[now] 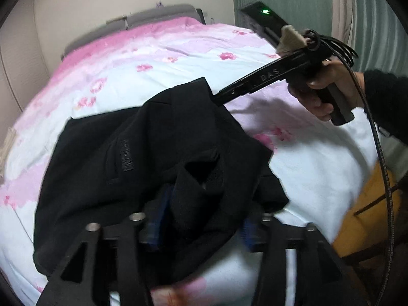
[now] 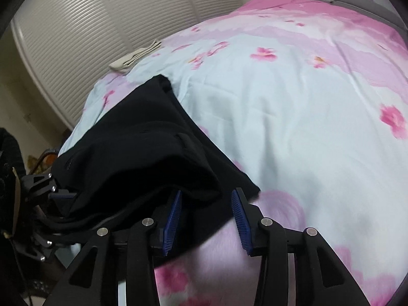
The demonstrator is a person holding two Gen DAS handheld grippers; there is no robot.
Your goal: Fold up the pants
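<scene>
Black pants [image 1: 132,153] lie bunched and partly folded on a bed with a pink floral cover [image 1: 158,56]. In the left wrist view my left gripper [image 1: 201,224] has its blue pads wide apart with pants cloth draped between and over them. The right gripper [image 1: 219,97], held by a hand, points its tip at the far corner of the pants. In the right wrist view the right gripper [image 2: 206,219] is open, blue pads [image 2: 239,216] apart, with the edge of the pants [image 2: 142,148] lying between them. The left gripper [image 2: 58,196] shows at the left under the cloth.
The bed cover [image 2: 293,102] stretches to the right and far side. A folded beige cloth [image 2: 135,56] lies at the bed's far left corner. A louvred closet door [image 2: 76,38] stands behind. A dark box with a green light [image 1: 265,17] sits by the bed.
</scene>
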